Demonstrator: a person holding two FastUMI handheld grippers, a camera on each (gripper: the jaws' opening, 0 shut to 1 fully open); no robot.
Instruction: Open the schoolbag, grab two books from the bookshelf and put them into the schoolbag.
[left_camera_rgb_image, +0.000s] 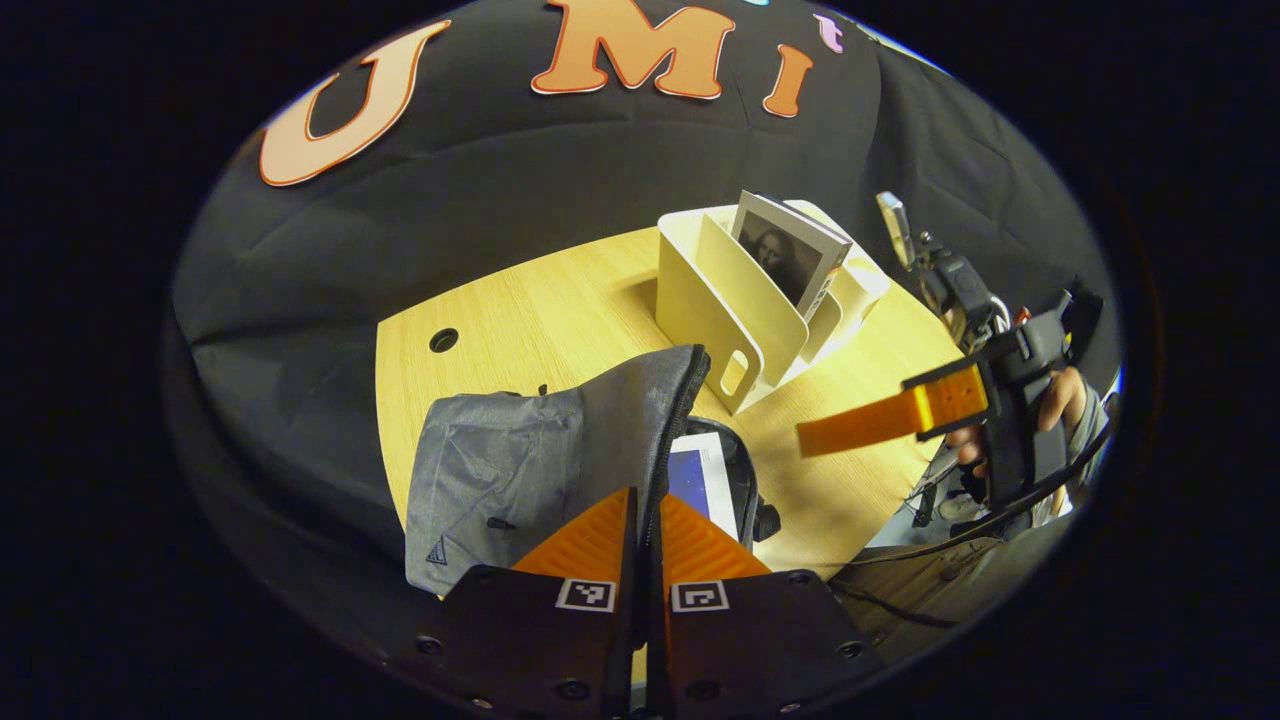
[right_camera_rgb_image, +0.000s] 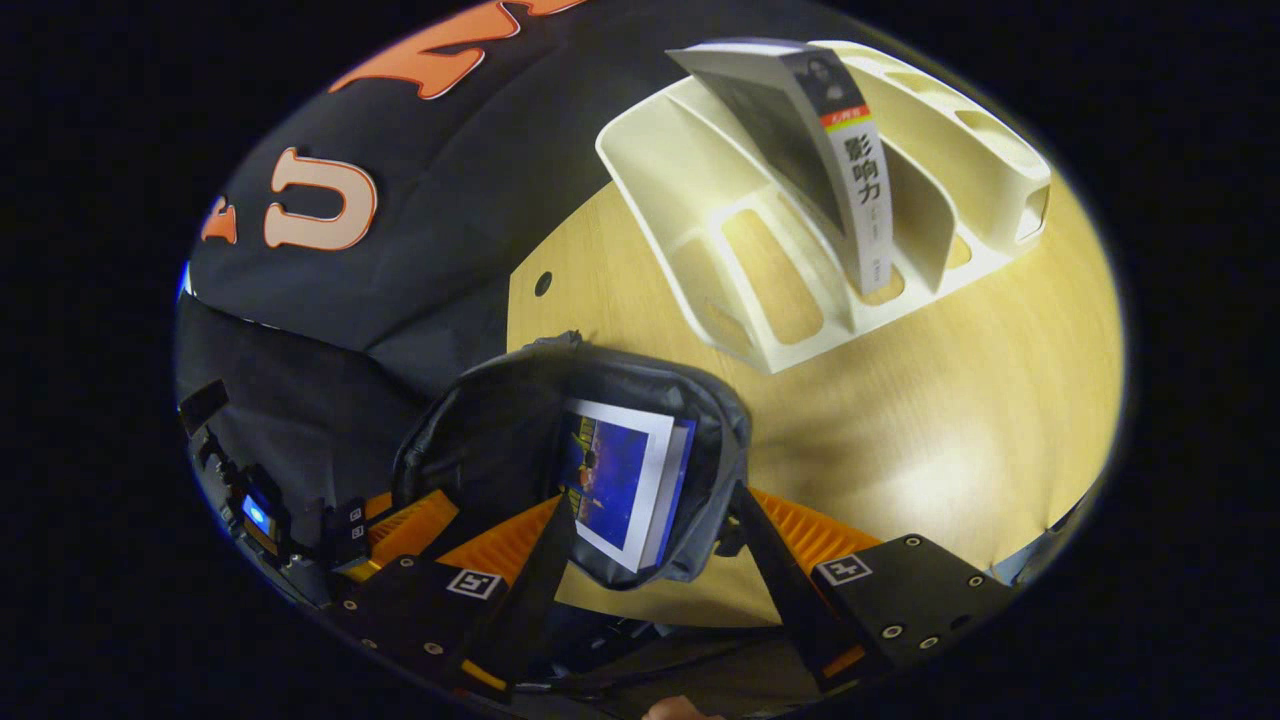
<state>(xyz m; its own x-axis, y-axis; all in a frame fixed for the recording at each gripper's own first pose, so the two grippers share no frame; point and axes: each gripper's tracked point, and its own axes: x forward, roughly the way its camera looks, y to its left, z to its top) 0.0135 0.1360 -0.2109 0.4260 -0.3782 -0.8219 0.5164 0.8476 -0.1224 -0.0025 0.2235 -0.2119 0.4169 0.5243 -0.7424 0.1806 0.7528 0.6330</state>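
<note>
**Open schoolbag with one book inside, a second book in the rack**

We see a soft grey fabric schoolbag (left_camera_rgb_image: 520, 470) lying on a pale wood-grain bench (left_camera_rgb_image: 560, 310). Its zippered flap is pulled up, and the left tongs (left_camera_rgb_image: 645, 530) are closed on the flap's zippered edge, with both ridged fingers pressing the cloth between them. Inside the dark lining stands a thin book with a blue cover (right_camera_rgb_image: 620, 480) and a white border, leaning in the bag's mouth.

Beyond the bag, further along the bench, sits the bookshelf (left_camera_rgb_image: 720, 300): a cream, smooth moulded plastic rack with upright curved dividers and oval cut-outs in its base and side. One book with a portrait cover (left_camera_rgb_image: 790, 255) leans tilted in a middle slot; its pale spine carries dark printed characters. The slots on either side of it are open.

In the right gripper view, the right tongs (right_camera_rgb_image: 660, 560) are spread wide, one finger on each side of the bag's open mouth. We cannot tell whether they touch the fabric. In the left gripper view the same tongs appear at the right, held by a person's hand (left_camera_rgb_image: 1060, 400), with flat fingers reaching over the bench toward the bag. Cables (left_camera_rgb_image: 950, 540) trail below that hand. A small round hole (left_camera_rgb_image: 443, 340) is cut in the bench near its far edge, and black wrinkled cloth hangs behind.
</note>
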